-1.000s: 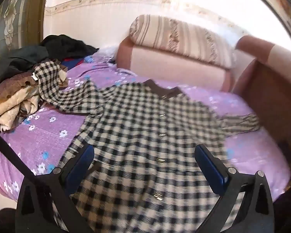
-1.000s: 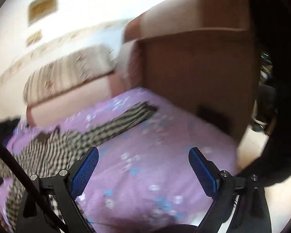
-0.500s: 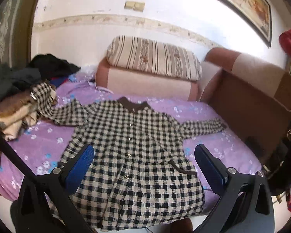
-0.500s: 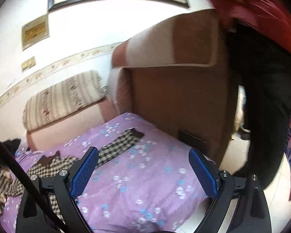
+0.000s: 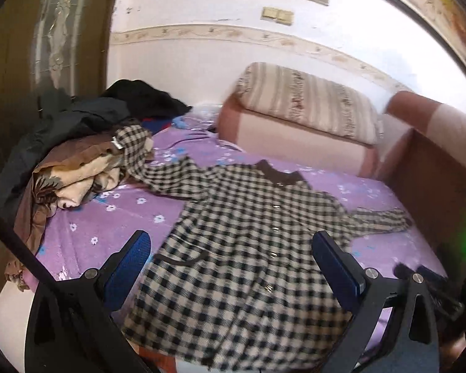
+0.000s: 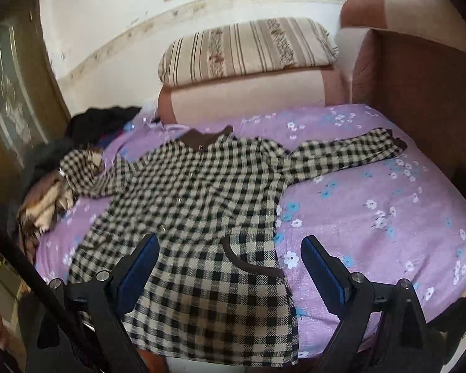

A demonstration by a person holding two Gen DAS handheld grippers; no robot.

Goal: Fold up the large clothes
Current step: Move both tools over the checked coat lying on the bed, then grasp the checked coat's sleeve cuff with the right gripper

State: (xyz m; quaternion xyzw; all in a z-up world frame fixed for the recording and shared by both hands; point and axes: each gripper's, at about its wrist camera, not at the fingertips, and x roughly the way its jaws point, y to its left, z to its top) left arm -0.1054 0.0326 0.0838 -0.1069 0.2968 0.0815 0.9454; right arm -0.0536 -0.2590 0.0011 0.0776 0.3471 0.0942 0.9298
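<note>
A black-and-cream checked button-front dress (image 5: 242, 248) with a brown collar lies flat on the purple flowered bed sheet (image 5: 108, 217), hem toward me. Its left sleeve drapes over a clothes pile, its right sleeve (image 6: 351, 152) stretches toward the brown sofa arm. My left gripper (image 5: 231, 264) is open and empty above the dress's lower half. My right gripper (image 6: 230, 264) is open and empty above the dress (image 6: 202, 205), over its right pocket near the hem.
A pile of folded and dark clothes (image 5: 77, 149) sits at the bed's left end. A striped cushion (image 5: 304, 99) rests on the pink sofa back (image 6: 248, 93). A brown sofa arm (image 6: 419, 99) walls the right side. A wooden door (image 5: 31, 46) stands at the left.
Both grippers have swung and moved in toward the bed. The right wrist view turned left from the sofa arm onto the dress. The dress has not moved.
</note>
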